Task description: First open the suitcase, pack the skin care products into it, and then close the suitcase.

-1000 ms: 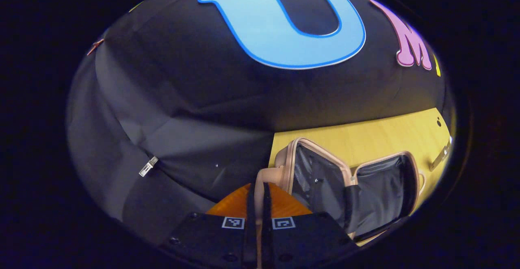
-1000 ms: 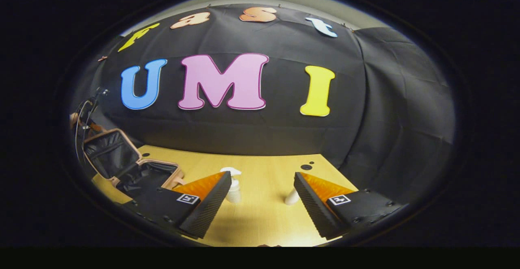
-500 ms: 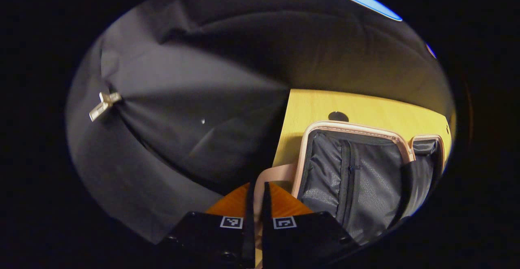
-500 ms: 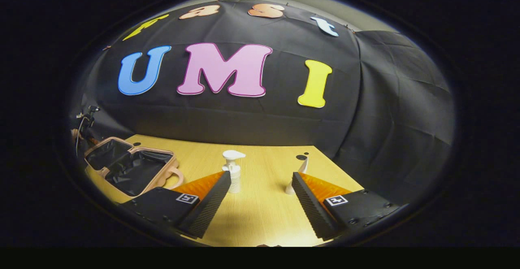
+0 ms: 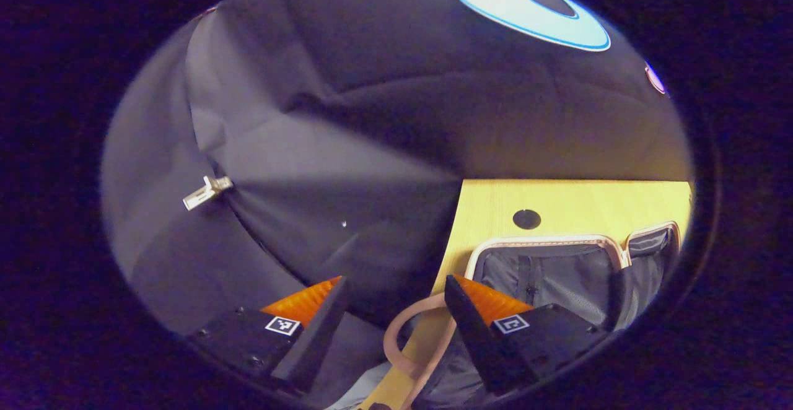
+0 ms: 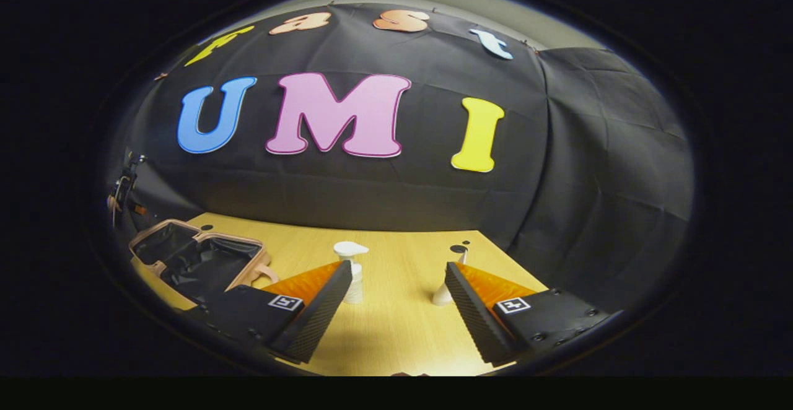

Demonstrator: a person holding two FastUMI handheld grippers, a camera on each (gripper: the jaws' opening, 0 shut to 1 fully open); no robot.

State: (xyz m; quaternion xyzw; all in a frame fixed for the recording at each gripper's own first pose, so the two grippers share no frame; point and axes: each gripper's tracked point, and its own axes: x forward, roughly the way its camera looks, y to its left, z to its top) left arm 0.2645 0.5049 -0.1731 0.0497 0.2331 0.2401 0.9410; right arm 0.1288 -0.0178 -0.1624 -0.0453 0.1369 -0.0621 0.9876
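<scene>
Two halves of the suitcase (image 6: pixel 197 255) are lying spread flat at the table's (image 6: pixel 396 329) left end, so opening looks finished and packing appears next. Its handle (image 5: pixel 414 342) is hanging past the table edge, lying loose between the left gripper's (image 5: pixel 396 323) parted fingers. Right of the suitcase, a pump bottle (image 6: pixel 352 274) and a smaller white bottle (image 6: pixel 445 289) are standing apart, with the right gripper (image 6: pixel 396 301) spread wide before them. Picking up the pump bottle seems the next call. Bare tabletop is leaving room between bottles and suitcase.
</scene>
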